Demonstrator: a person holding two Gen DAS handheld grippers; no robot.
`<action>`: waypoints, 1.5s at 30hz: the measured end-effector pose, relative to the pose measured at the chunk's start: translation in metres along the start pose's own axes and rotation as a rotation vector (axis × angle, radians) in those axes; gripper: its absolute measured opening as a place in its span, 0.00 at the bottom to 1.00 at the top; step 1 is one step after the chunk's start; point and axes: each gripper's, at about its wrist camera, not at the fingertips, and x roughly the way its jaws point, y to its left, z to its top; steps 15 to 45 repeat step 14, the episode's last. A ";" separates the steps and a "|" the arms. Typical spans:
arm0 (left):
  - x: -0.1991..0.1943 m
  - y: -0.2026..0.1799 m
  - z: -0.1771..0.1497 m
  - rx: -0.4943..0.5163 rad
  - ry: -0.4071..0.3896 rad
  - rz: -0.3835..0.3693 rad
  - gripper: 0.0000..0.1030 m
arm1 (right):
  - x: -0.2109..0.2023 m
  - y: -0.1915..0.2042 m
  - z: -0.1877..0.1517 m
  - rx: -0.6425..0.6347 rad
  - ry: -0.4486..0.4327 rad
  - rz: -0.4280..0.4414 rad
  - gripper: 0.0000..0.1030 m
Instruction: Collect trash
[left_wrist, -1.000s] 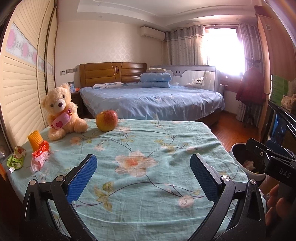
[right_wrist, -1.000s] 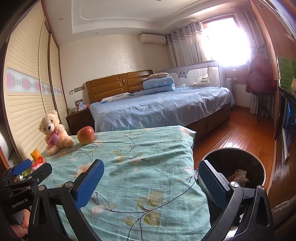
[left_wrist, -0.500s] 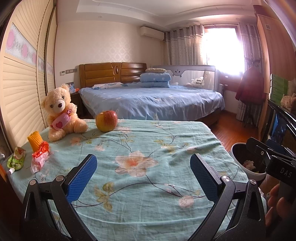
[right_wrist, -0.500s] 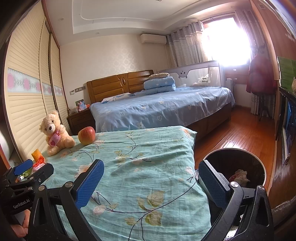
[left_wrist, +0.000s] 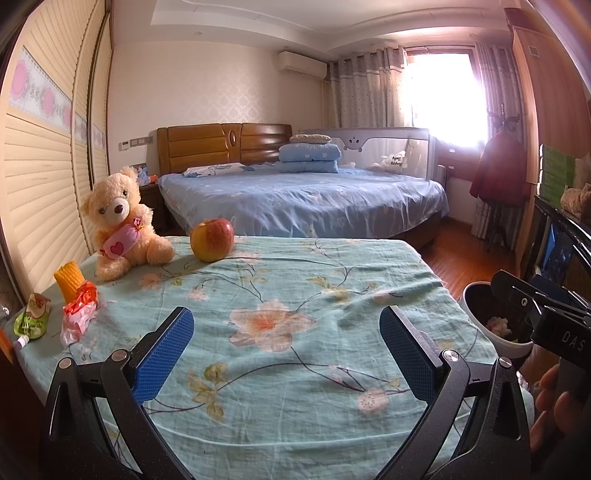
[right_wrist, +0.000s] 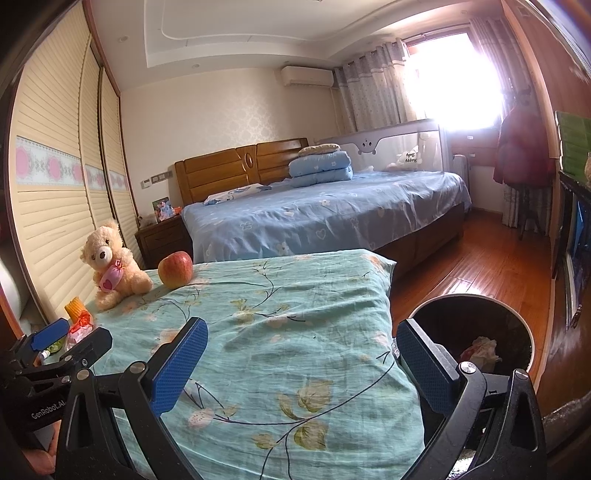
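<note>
A red and white crumpled wrapper (left_wrist: 78, 314) and a green squeeze pouch (left_wrist: 32, 317) lie at the left edge of the table with the floral cloth (left_wrist: 288, 332). The wrapper also shows in the right wrist view (right_wrist: 79, 330). A dark bin with a white rim (right_wrist: 476, 332) stands on the floor right of the table, with crumpled paper (right_wrist: 482, 349) inside; it also shows in the left wrist view (left_wrist: 491, 317). My left gripper (left_wrist: 286, 350) is open and empty above the table's near part. My right gripper (right_wrist: 301, 365) is open and empty by the table's right edge, beside the bin.
A teddy bear (left_wrist: 120, 225), an apple (left_wrist: 211, 239) and a yellow corn-like piece (left_wrist: 68, 278) sit at the table's far left. A bed with blue sheets (left_wrist: 303, 199) stands behind. Slatted wardrobe doors (left_wrist: 40, 177) line the left. Wooden floor (right_wrist: 480, 258) lies to the right.
The right wrist view has shifted slightly. Both grippers stay open and empty.
</note>
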 end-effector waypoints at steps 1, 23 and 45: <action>0.000 0.000 0.000 0.000 0.001 0.000 1.00 | 0.000 0.000 0.000 0.000 0.001 0.001 1.00; 0.014 0.007 -0.004 -0.008 0.033 0.001 1.00 | 0.012 0.001 -0.002 0.002 0.039 0.004 1.00; 0.014 0.007 -0.004 -0.008 0.033 0.001 1.00 | 0.012 0.001 -0.002 0.002 0.039 0.004 1.00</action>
